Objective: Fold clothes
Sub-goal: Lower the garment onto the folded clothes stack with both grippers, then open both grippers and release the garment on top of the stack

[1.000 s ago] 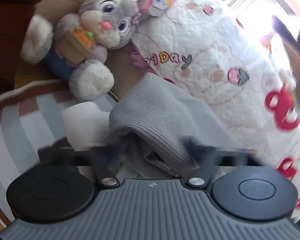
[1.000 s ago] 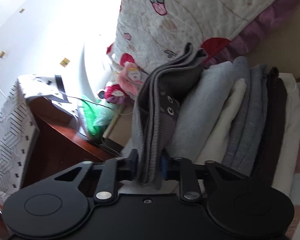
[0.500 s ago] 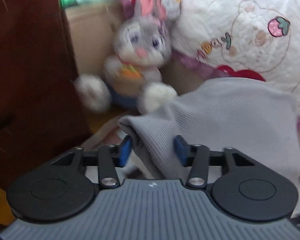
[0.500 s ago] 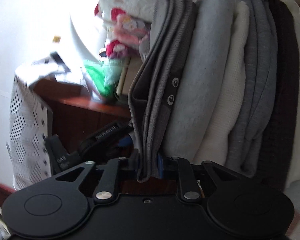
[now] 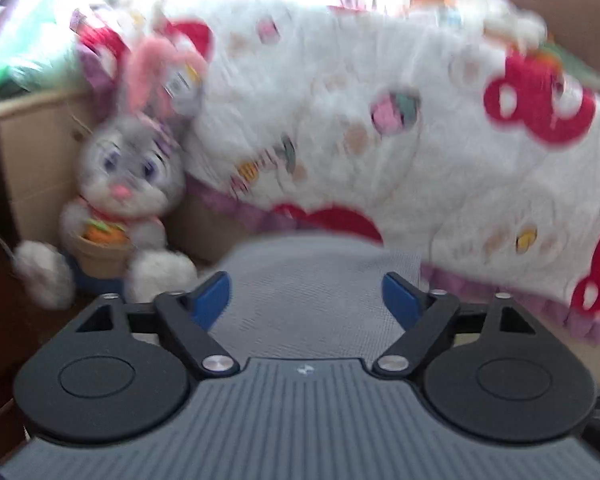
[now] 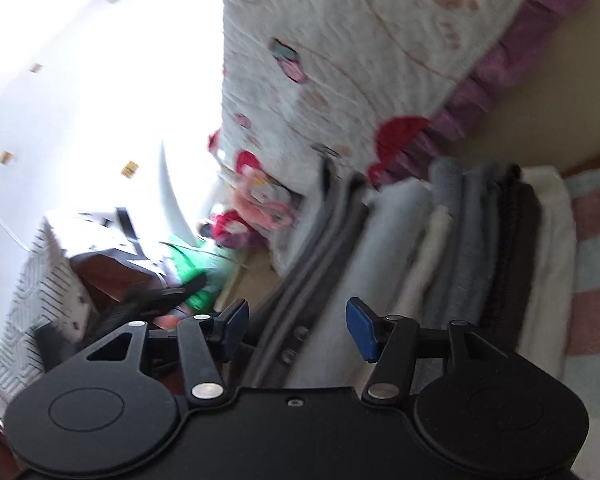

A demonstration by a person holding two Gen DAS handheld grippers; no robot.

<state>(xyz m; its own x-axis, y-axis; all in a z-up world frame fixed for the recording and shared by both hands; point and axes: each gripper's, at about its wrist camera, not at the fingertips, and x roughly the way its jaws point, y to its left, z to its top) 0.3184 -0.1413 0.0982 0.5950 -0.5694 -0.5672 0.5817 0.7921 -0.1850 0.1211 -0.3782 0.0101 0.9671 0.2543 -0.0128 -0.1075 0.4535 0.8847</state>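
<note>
Left gripper: jaws spread wide, nothing gripped; grey garment is seen between and beyond the fingers. Right gripper: likewise spread, nothing gripped. Garment is laid atop the stack of folded clothes. Quilt and bunny are set behind.

You can't read any text here: the coloured lettering on the white quilt beside the plush rabbit is blurred beyond reading.
</note>
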